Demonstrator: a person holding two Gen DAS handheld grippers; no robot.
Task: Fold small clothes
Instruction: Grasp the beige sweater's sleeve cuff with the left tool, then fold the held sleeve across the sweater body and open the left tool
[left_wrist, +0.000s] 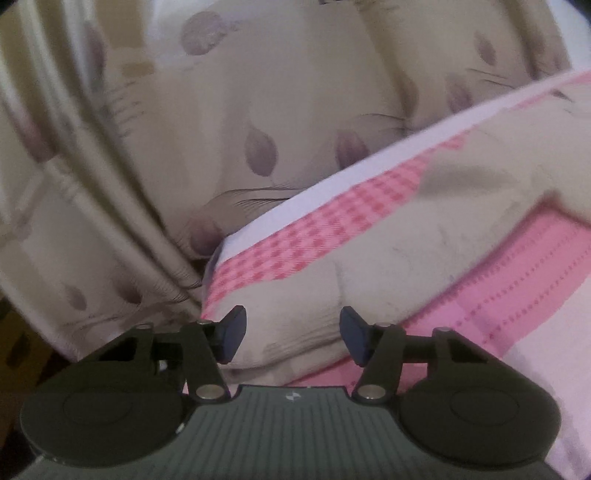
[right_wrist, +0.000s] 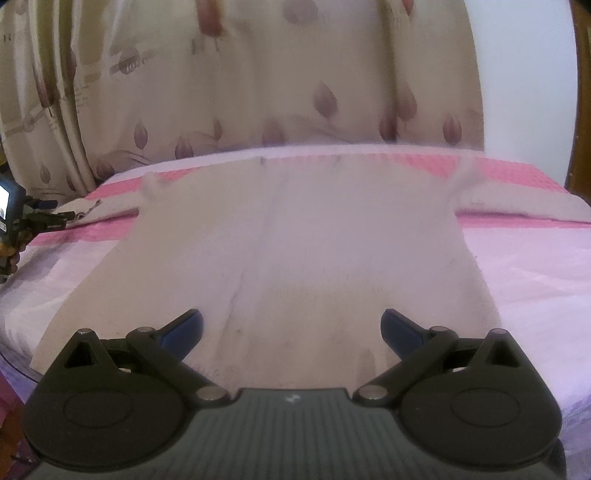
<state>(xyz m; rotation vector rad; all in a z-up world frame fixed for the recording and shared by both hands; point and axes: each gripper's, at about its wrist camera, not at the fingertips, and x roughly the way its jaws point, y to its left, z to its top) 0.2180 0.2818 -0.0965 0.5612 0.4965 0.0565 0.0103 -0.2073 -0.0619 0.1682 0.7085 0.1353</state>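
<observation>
A cream long-sleeved top (right_wrist: 295, 251) lies spread flat on the pink-and-white bed sheet (right_wrist: 524, 266), its sleeves stretched out left and right. My right gripper (right_wrist: 291, 332) is open and empty, low over the top's near hem. In the left wrist view, the left sleeve (left_wrist: 388, 258) runs diagonally across the sheet (left_wrist: 517, 302). My left gripper (left_wrist: 292, 334) is open, its jaws standing on either side of the sleeve's cuff end without closing on it. The left gripper also shows at the left edge of the right wrist view (right_wrist: 40, 221).
A beige curtain with purple leaf prints (right_wrist: 240, 85) hangs close behind the bed; it also fills the left wrist view (left_wrist: 184, 129). The bed's left edge (left_wrist: 218, 266) meets the curtain. A white wall (right_wrist: 528, 74) is at the back right.
</observation>
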